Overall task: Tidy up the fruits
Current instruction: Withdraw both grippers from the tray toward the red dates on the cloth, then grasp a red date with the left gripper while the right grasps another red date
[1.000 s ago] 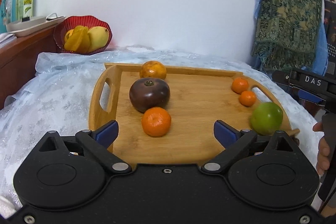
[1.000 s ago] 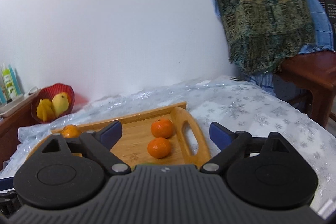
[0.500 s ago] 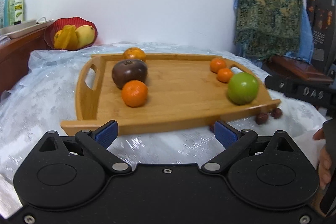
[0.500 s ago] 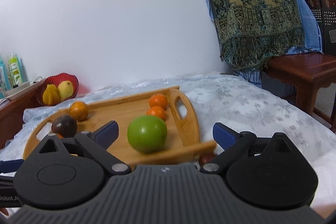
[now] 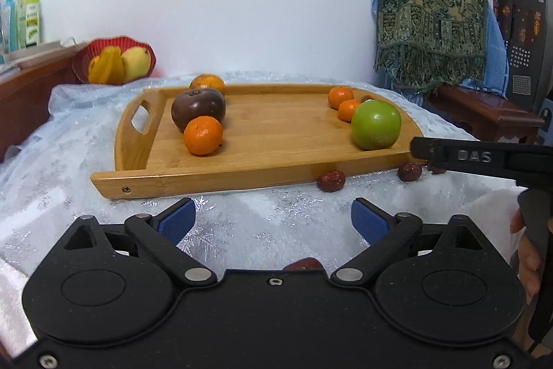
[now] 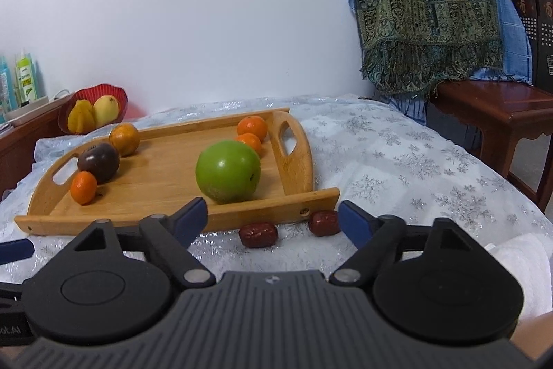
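Bamboo tray (image 6: 297, 158) with apple (image 6: 228, 171) and tangerines is set on the tabletop (image 6: 397, 161); both tongs, left (image 5: 273, 223) and right (image 6: 273, 217), are closing, nothing gripped; dates (image 6: 258, 234) are seen between the right jaws.

Ahead of my right claw (image 6: 273, 218), whose jaws are closing with nothing between the pads, two wrinkled red dates (image 6: 258, 234) lie on the counter just before the wooden tray (image 6: 166, 217). On the tray sit a green apple (image 6: 228, 171), four mandarins (image 6: 83, 187) and a dark purple fruit (image 6: 99, 161).
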`<state>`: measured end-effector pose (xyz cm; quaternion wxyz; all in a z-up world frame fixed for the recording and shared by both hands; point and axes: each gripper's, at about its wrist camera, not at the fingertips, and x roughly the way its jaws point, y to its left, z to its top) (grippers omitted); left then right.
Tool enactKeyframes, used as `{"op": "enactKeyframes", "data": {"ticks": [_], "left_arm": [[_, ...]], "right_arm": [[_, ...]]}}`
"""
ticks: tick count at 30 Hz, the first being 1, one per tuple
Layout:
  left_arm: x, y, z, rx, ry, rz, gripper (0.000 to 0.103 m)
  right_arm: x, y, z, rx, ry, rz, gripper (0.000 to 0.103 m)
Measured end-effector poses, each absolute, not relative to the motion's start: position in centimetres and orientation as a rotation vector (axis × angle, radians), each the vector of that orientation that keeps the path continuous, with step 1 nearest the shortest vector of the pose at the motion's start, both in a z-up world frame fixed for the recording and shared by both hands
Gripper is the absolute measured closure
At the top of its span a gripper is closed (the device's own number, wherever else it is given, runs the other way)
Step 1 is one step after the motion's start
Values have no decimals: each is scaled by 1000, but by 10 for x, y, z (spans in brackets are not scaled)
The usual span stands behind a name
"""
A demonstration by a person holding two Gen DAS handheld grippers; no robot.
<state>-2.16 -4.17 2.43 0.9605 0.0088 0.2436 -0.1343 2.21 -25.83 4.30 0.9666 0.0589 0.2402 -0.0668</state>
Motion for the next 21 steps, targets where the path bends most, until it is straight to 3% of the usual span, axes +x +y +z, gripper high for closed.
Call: {"op": "enactKeyframes", "data": {"ticks": [11, 14, 21], "left_arm": [[-44, -52, 18, 64, 492, -245, 58], [-46, -54, 16, 64, 499, -247, 63], [-51, -55, 12, 52, 528, -251, 64]], "right_arm": [[31, -249, 37, 104, 527, -126, 39], [33, -250, 36, 121, 531, -135, 46], [41, -250, 31, 122, 541, -185, 56]]}}
